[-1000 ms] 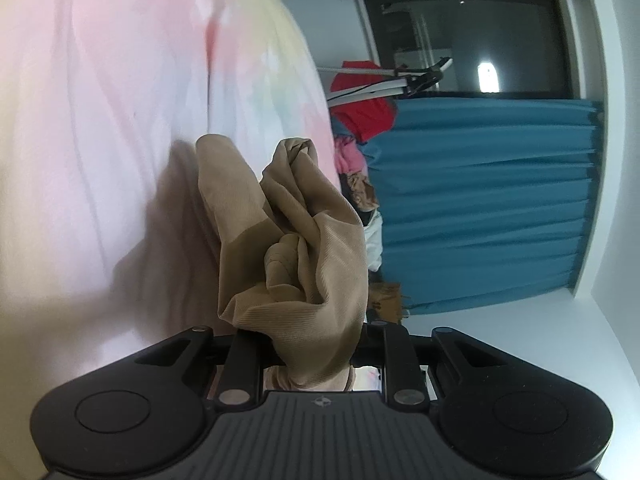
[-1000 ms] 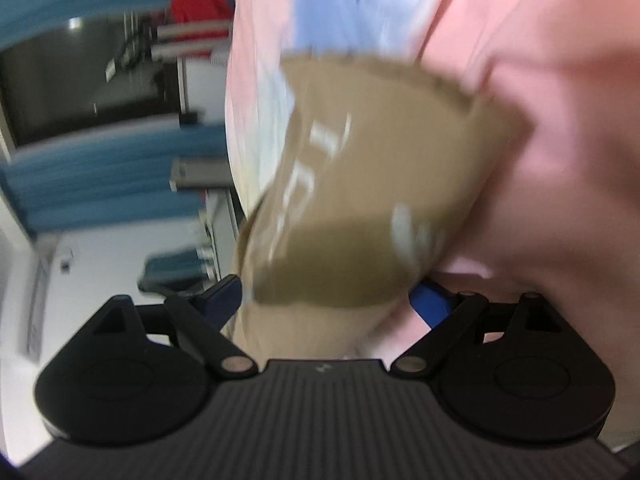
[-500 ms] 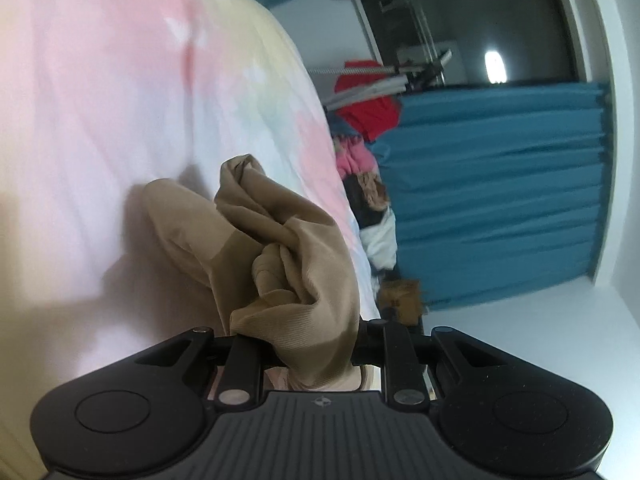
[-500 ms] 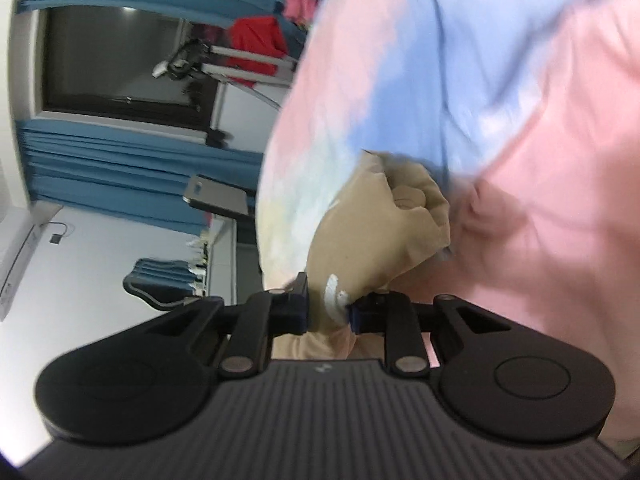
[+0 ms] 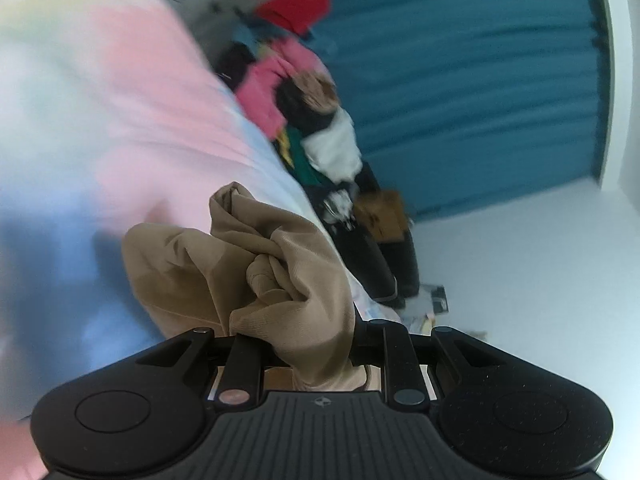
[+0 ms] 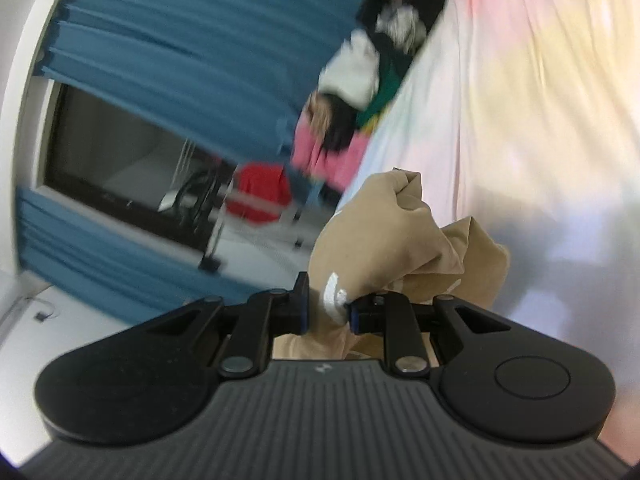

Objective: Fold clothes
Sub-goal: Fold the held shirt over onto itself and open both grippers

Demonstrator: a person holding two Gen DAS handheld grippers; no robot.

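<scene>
We see the wide pastel tie-dye bed sheet [image 5: 120, 128] filling much of both views, with the crumpled tan knit garment [image 5: 256, 276] bunched above it, gripped at two places. The left gripper [image 5: 304, 344] has its jaws narrow on a thick wad; the right gripper [image 6: 326, 308] pinches a thin fold bearing a white mark [image 6: 332, 292]. We judge that thin pinch could slip if both ends pull apart. Only the right view shows the dark window [image 6: 132, 168]; only the left shows the brown box [image 5: 380, 216].
</scene>
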